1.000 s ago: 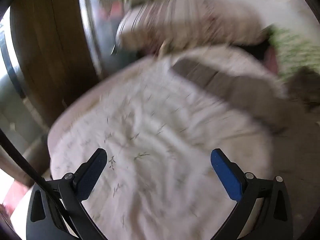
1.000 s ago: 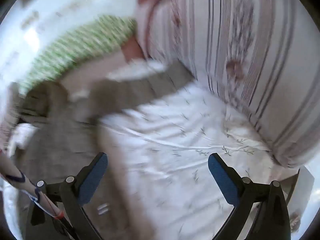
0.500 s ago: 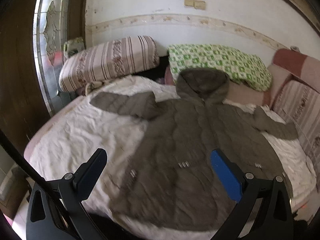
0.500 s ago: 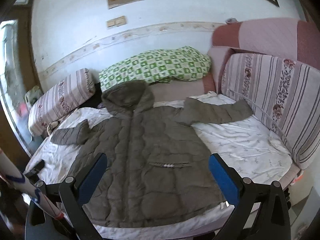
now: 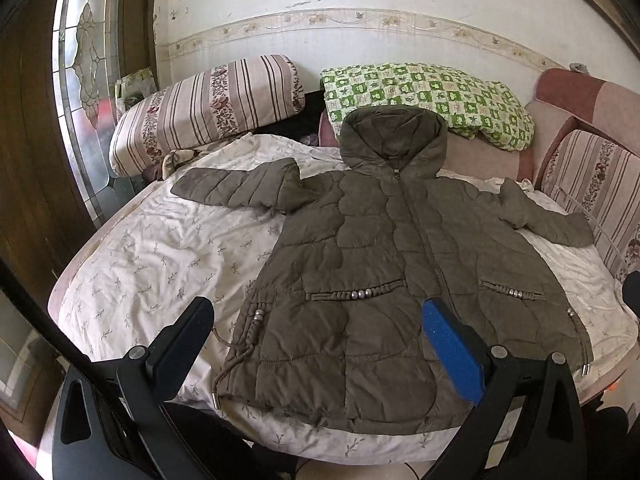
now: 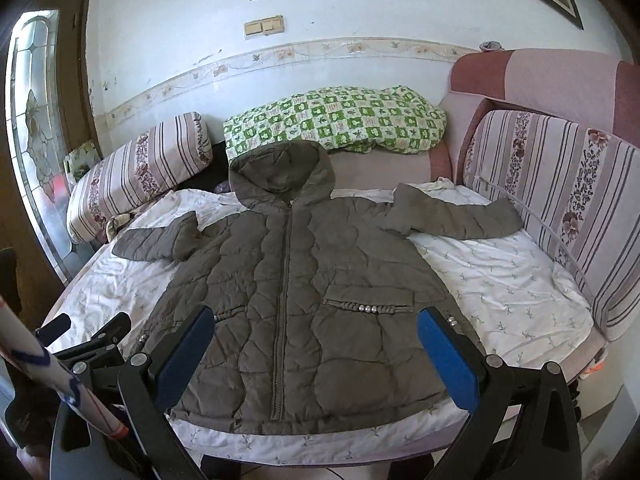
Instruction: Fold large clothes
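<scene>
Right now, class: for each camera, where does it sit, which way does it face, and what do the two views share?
Left wrist: sits on the left gripper at the bed's foot, left of centre, facing the wall; its open jaws frame the jacket.
Right wrist: sits on the right gripper, further right, same heading; open jaws, with the left gripper at its left edge.
Shared: jacket, green quilt, striped pillow, white sheet.

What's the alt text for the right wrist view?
An olive hooded puffer jacket lies face up and zipped on a white floral bedsheet, sleeves spread, unfolded. The open right gripper hovers above its hem, holding nothing. Striped cushions and a green checked pillow line the far side.
</scene>
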{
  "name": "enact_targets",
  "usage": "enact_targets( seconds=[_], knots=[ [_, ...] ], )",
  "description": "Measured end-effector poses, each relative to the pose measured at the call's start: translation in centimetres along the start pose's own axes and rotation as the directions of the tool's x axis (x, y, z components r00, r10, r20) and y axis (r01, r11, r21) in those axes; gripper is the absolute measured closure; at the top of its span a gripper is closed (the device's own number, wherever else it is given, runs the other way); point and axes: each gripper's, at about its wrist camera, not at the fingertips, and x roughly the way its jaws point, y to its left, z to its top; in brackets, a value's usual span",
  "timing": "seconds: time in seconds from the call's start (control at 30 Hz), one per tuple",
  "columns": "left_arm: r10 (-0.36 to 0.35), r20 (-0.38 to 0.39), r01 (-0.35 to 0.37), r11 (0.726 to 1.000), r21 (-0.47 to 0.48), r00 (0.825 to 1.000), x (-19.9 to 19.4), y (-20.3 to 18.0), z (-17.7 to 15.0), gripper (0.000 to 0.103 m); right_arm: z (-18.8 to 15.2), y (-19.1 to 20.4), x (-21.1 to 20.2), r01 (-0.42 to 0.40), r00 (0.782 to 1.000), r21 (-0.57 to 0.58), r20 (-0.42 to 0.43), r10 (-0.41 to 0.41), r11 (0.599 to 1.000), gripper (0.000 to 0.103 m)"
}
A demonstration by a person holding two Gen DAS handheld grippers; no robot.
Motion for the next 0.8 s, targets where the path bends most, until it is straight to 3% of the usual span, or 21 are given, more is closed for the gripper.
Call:
enact_targets(
  seconds=[0.8],
  knots=[
    [-0.015, -0.023, 0.015, 1.0, 0.015, 1.0, 0.01, 0.35, -0.18, 0.0, -0.13, 0.57, 0.79, 0.015, 0.999, -0.037, -0.038, -0.016, 0.999, 0.0]
  ],
)
